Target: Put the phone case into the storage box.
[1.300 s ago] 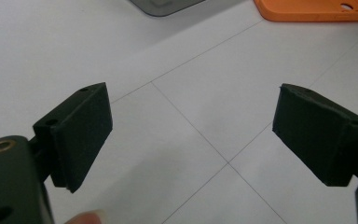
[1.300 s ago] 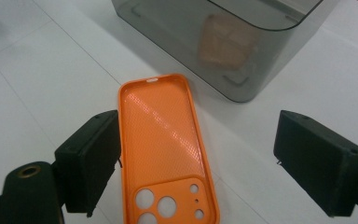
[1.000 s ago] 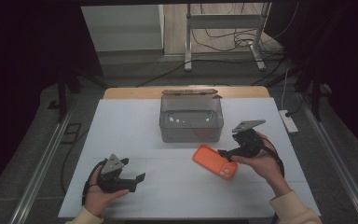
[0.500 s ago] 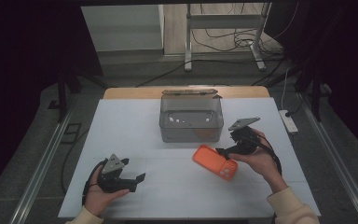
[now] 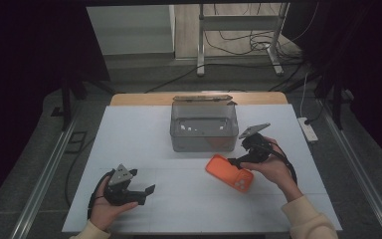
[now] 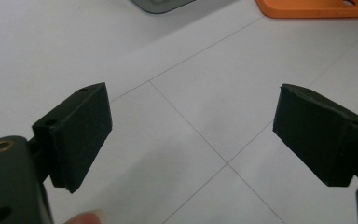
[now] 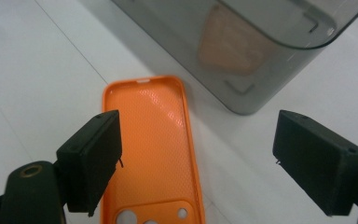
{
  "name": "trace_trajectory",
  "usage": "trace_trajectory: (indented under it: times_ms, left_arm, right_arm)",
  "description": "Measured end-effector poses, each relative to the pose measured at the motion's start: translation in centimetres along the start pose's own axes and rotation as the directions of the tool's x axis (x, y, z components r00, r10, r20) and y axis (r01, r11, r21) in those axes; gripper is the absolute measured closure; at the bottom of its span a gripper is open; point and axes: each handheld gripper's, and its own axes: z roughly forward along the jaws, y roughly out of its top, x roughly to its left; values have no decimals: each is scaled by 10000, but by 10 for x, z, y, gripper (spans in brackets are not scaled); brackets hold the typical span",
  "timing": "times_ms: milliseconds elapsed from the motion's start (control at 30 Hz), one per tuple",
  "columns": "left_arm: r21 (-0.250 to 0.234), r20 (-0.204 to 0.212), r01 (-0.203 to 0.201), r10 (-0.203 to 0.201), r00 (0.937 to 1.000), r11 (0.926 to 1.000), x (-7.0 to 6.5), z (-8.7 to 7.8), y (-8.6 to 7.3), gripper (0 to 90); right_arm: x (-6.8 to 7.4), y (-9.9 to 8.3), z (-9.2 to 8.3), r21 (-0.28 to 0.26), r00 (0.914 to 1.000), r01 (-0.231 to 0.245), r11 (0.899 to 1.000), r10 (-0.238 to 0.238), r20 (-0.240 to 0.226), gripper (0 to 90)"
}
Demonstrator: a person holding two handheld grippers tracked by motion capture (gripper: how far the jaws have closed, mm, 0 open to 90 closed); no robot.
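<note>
An orange phone case (image 5: 229, 173) lies hollow side up on the white table (image 5: 144, 139), just in front of a grey see-through box (image 5: 204, 127). My right gripper (image 5: 238, 154) hovers over the case's right end, open. In the right gripper view the case (image 7: 149, 140) lies under the left jaw, with the box (image 7: 242, 46) beyond it and the gripper (image 7: 191, 158) holding nothing. My left gripper (image 5: 143, 181) rests open at the front left. In its own view the gripper (image 6: 191, 140) has bare table between its jaws, and the case's edge (image 6: 317, 7) shows at the top right.
The box stands open and looks empty, its lid (image 5: 201, 98) hinged back towards the wooden far edge of the table. Floor rails (image 5: 45, 174) run along both sides of the table. A power strip (image 5: 309, 129) lies off the right edge.
My right gripper has shifted slightly left, closer over the orange case. The case and the left gripper have stayed where they were.
</note>
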Motion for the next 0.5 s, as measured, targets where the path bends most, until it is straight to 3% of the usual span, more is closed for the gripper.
trace_trajectory:
  times_ms: [500]
  left_arm:
    - [37, -2, -33, 33, 10000, 10000, 0, 1, 0, 117]
  right_arm:
    - [-5, -1, 20, 920, 10000, -16, 9958, 21, -49, 225]
